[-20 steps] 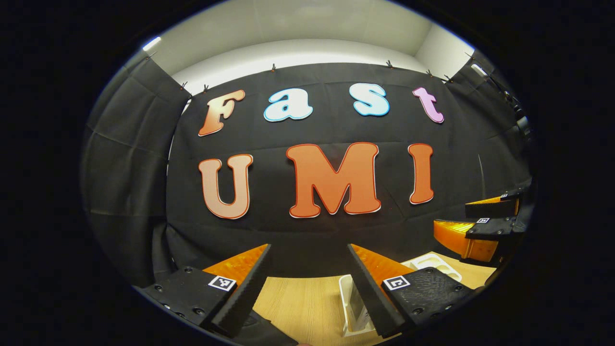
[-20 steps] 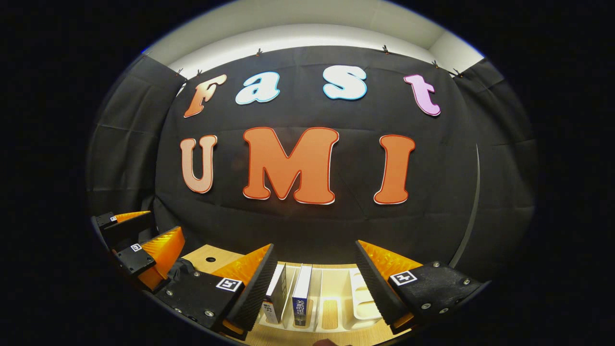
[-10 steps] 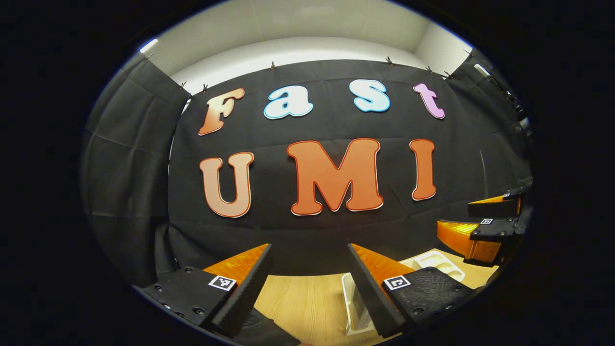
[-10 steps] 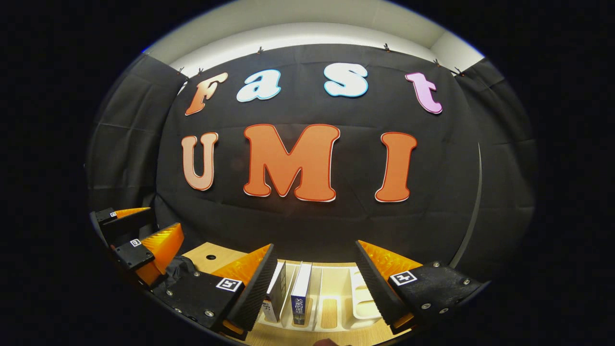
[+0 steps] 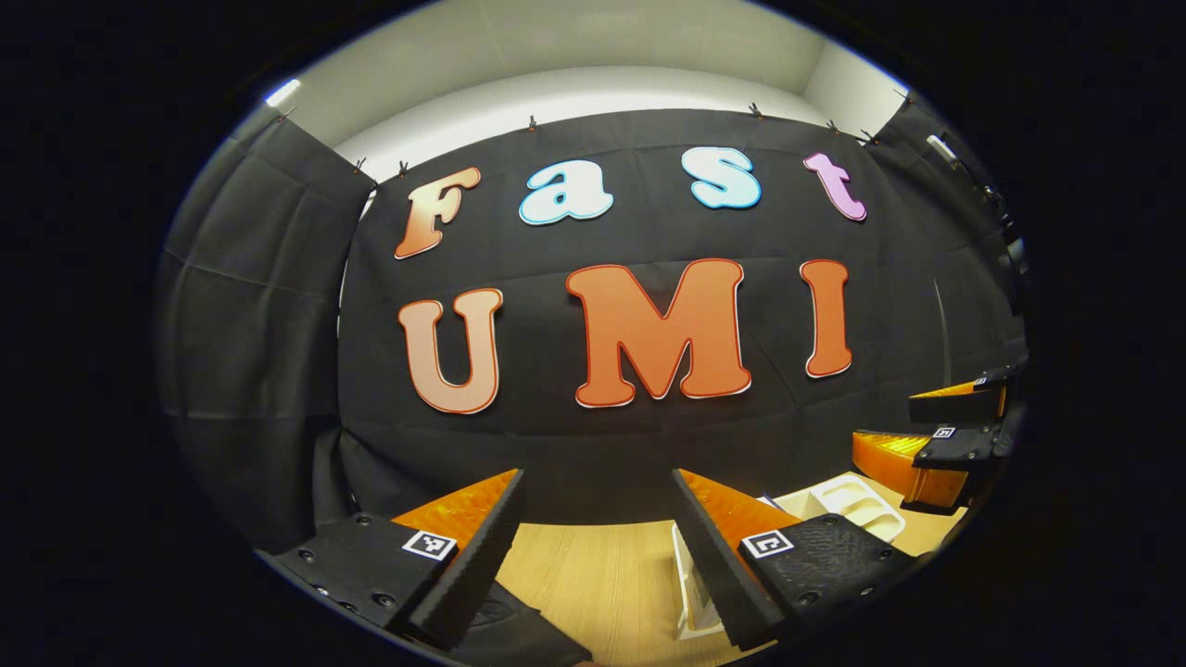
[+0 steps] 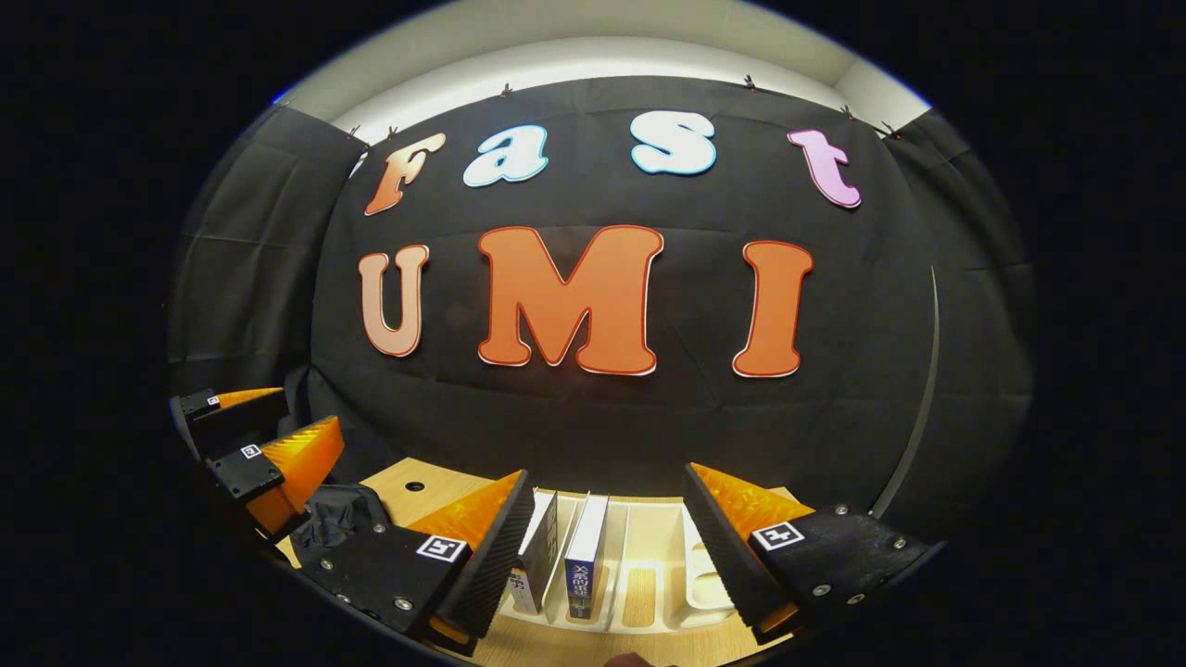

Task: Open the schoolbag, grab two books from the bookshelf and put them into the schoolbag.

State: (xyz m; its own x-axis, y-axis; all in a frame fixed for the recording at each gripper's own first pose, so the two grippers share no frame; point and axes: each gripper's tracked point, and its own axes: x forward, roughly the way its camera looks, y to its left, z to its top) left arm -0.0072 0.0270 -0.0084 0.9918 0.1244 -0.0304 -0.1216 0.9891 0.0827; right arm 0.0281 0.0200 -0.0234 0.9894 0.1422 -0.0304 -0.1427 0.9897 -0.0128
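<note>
Black cloth wall ahead, wooden table (image 5: 593,574) below. My left tongs (image 5: 598,537) and right tongs (image 6: 607,537) both gape, holding nothing. Two books (image 6: 584,556) stand upright in the white rack (image 6: 649,593), at 6 o'clock in the right gripper view. Dark schoolbag (image 6: 335,514) at 8 o'clock, untouched. Opening step, I judge: bag first.

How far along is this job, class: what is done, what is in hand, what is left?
Done: nothing visible yet. Both books stand upright in the white bookshelf on the wooden table.

In hand: nothing. The left gripper and right gripper are open and empty, the right one facing the books.

Left: everything. A dark fabric item, possibly the schoolbag, lies at the left; whether it is open cannot be told.
</note>
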